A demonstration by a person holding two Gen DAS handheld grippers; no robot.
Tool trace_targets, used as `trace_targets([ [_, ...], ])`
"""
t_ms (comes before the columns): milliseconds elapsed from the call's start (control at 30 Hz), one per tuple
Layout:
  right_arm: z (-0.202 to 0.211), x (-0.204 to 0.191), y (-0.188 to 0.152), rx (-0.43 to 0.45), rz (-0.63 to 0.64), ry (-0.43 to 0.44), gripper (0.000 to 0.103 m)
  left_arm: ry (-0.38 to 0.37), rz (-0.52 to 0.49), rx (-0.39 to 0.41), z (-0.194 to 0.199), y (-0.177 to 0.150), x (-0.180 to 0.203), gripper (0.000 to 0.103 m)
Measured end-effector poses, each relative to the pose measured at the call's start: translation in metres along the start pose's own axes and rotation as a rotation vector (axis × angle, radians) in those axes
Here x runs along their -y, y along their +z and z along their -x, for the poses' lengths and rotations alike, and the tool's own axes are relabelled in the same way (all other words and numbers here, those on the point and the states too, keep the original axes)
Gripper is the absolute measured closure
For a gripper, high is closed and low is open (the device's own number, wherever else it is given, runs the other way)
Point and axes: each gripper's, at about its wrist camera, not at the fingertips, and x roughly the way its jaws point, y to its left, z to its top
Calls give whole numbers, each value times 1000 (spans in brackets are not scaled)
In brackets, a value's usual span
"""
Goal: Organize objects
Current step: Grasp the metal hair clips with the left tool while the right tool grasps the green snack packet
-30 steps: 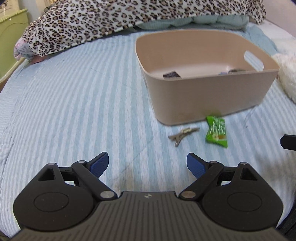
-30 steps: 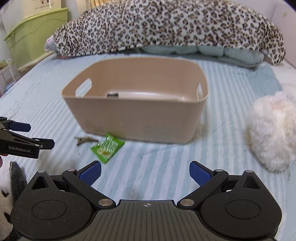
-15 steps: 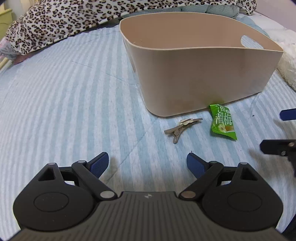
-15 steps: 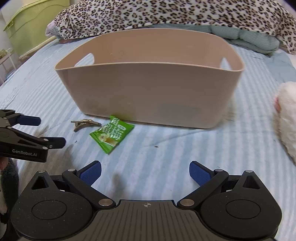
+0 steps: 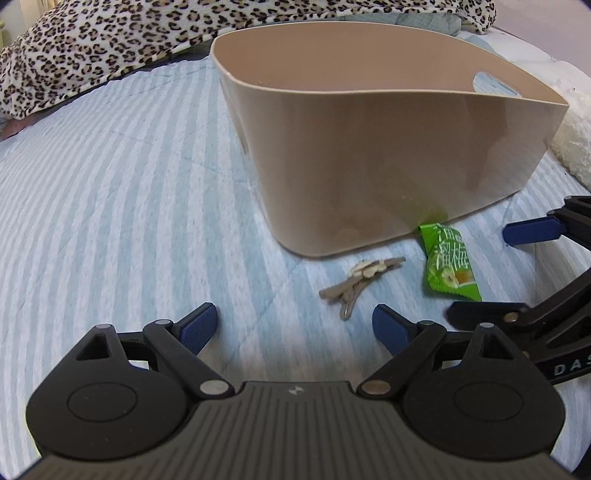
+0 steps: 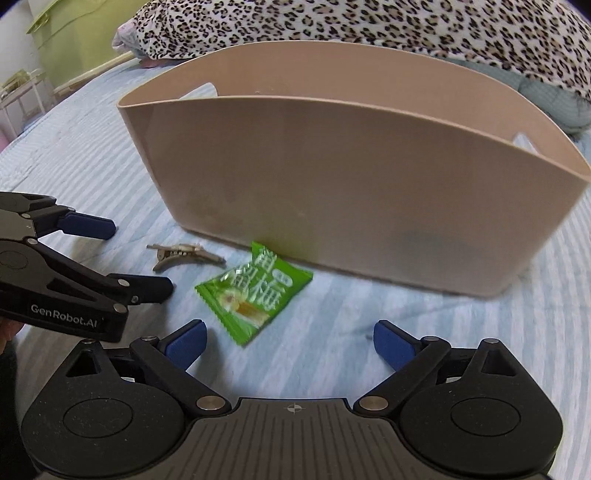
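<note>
A beige plastic bin (image 5: pixel 388 155) stands on the striped bed; it also shows in the right wrist view (image 6: pixel 354 184). In front of it lie a tan hair clip (image 5: pixel 356 280) (image 6: pixel 183 253) and a green snack packet (image 5: pixel 448 267) (image 6: pixel 255 291). My left gripper (image 5: pixel 293 326) is open and empty, low over the bed just short of the clip. My right gripper (image 6: pixel 290 341) is open and empty, just short of the packet. Each gripper shows in the other's view: the right one (image 5: pixel 517 266), the left one (image 6: pixel 110 254). The bin's inside is hidden.
A leopard-print blanket (image 5: pixel 110 40) (image 6: pixel 406 26) lies heaped behind the bin. A white fluffy thing (image 5: pixel 576 122) sits right of the bin. A green storage box (image 6: pixel 74 40) stands at the far left beside the bed.
Both grippers have moved down and forward toward the bin. The clip and packet now lie close in front of the fingers. The bin's contents have dropped out of sight.
</note>
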Motion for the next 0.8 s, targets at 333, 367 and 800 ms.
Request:
trace_targets([
  [333, -13, 2, 8, 39, 18, -12, 12, -4, -39, 40, -14, 12, 2, 14],
  [367, -13, 3, 9, 39, 16, -11, 14, -7, -45, 46, -17, 12, 3, 14],
  [800, -2, 7, 4, 58, -22, -18, 59, -78, -77, 45, -16, 15, 17, 78],
])
